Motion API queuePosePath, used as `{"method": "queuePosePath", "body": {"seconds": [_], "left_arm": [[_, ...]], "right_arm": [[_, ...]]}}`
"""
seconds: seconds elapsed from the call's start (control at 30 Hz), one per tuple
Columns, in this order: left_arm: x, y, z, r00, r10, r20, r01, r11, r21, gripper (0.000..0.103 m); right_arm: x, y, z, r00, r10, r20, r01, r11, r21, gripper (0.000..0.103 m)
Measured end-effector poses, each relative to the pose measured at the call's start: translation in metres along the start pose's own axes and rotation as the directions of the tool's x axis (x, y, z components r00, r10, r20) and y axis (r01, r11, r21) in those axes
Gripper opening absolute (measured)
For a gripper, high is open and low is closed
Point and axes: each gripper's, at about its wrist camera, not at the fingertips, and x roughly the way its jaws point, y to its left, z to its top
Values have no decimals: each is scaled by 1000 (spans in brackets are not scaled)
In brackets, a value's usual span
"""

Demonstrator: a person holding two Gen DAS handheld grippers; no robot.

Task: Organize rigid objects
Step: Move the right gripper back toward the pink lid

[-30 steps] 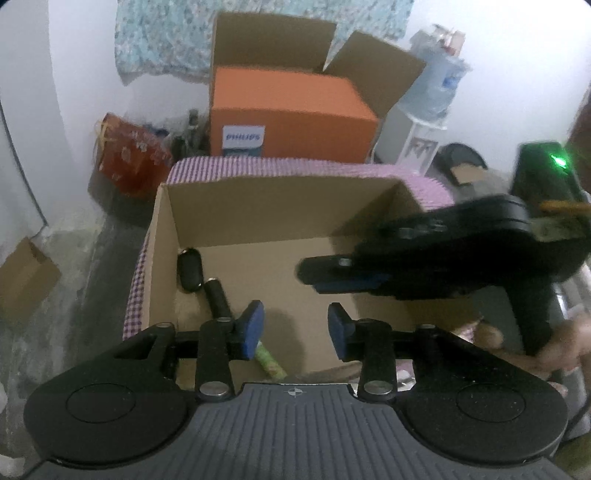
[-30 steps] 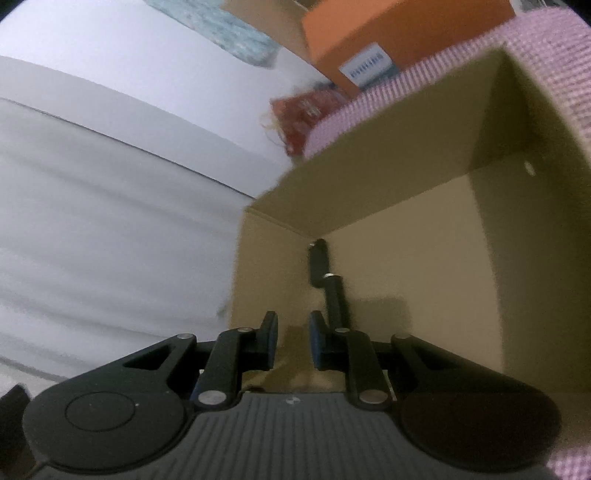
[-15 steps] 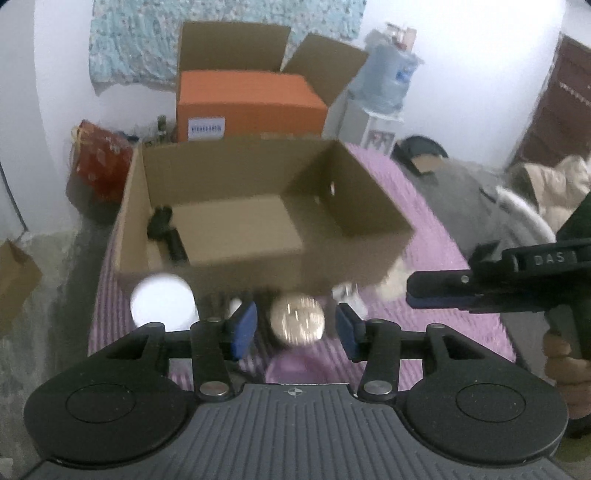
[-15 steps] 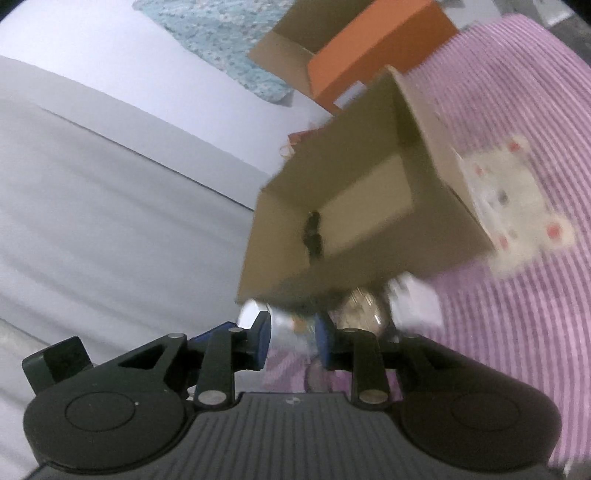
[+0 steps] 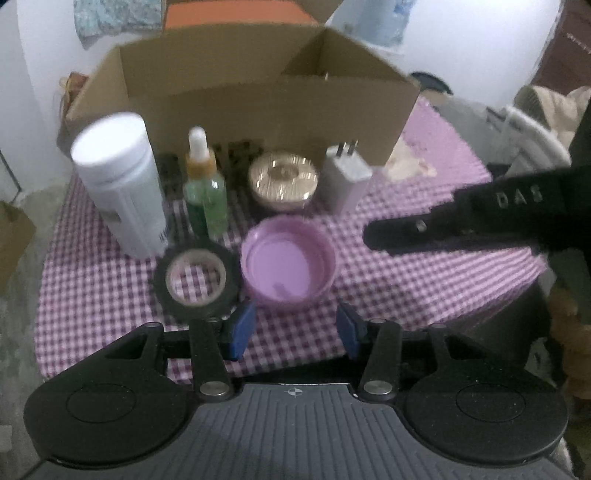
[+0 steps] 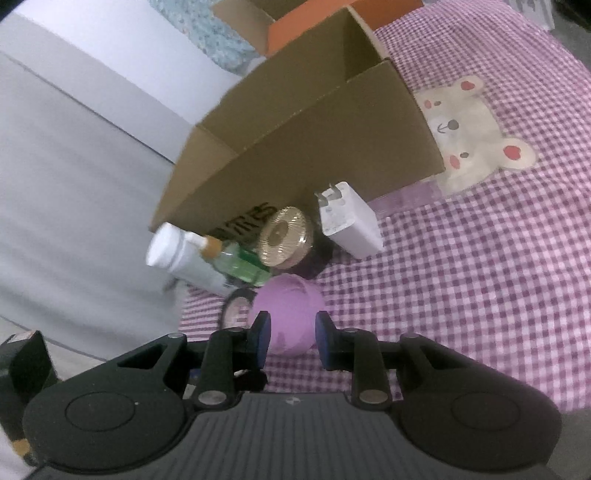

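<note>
A cardboard box (image 5: pixel 258 92) stands on a purple checked cloth (image 5: pixel 406 266). In front of it stand a white bottle (image 5: pixel 118 181), a green dropper bottle (image 5: pixel 205 192), a gold-lidded jar (image 5: pixel 282 181) and a white plug adapter (image 5: pixel 345 177). Nearer lie a black tape roll (image 5: pixel 195 277) and a purple lid (image 5: pixel 288 262). My left gripper (image 5: pixel 295 328) is open and empty just before the lid. My right gripper (image 6: pixel 290 336) is open, its fingers either side of the purple lid (image 6: pixel 288 314) but apart from it. It reaches in from the right in the left wrist view (image 5: pixel 373 236).
A bear patch (image 6: pixel 476 129) is on the cloth right of the box (image 6: pixel 314 125). An orange box (image 5: pixel 236 11) stands behind the cardboard box. The cloth's front edge drops off near my left gripper. A small carton (image 5: pixel 11 236) sits on the floor at left.
Both grippers have pulled back out of the box and dropped low in front of it. The objects on the cloth have come into view. The right gripper has opened wider.
</note>
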Motion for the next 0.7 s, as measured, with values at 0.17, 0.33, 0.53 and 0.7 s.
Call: {"method": "queuePosePath", "body": {"seconds": [0.17, 0.33, 0.53, 0.7], "left_arm": [[13, -4, -2, 1000, 8, -18, -8, 1000, 20, 48], [21, -6, 2, 1000, 1, -17, -1, 1000, 27, 48], [28, -7, 1, 999, -13, -30, 14, 999, 30, 48], [31, -18, 1, 999, -14, -37, 16, 998, 57, 48]], "right_arm": [[25, 10, 0, 999, -45, -11, 44, 997, -65, 28], [43, 20, 1, 995, -103, -10, 101, 985, -141, 28], [59, 20, 0, 989, -148, -16, 143, 974, -174, 23], [56, 13, -5, 987, -157, -13, 152, 972, -181, 17]]}}
